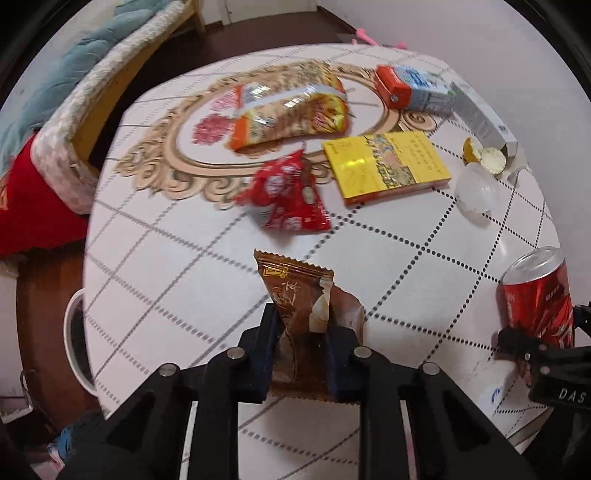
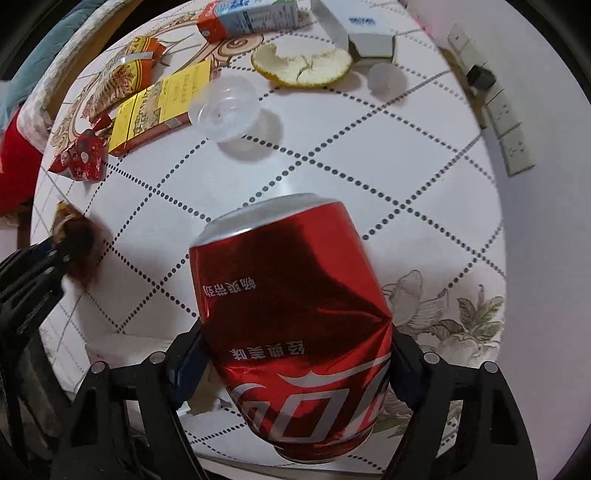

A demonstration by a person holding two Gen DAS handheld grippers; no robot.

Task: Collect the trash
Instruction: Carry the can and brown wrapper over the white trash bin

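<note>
My left gripper [image 1: 301, 328] is shut on a brown snack wrapper [image 1: 295, 291] and holds it above the near part of the round table [image 1: 166, 266]. My right gripper [image 2: 295, 350] is shut on a dented red cola can [image 2: 295, 314], tilted, above the table; the can also shows at the right edge of the left wrist view [image 1: 537, 295]. The left gripper with the wrapper [image 2: 79, 243] shows at the left of the right wrist view. Other trash lies on the table: a red wrapper [image 1: 288, 195], an orange noodle bag [image 1: 291, 110], a clear plastic cup [image 2: 225, 109], orange peel [image 2: 301, 64].
A yellow box [image 1: 388, 166], a milk carton [image 1: 413, 88] and a white carton [image 2: 354, 26] lie at the table's far side. A sofa with a red cushion [image 1: 33, 206] stands left of the table. A white bin rim [image 1: 74, 339] is on the floor at left. Wall sockets [image 2: 513, 122] are at right.
</note>
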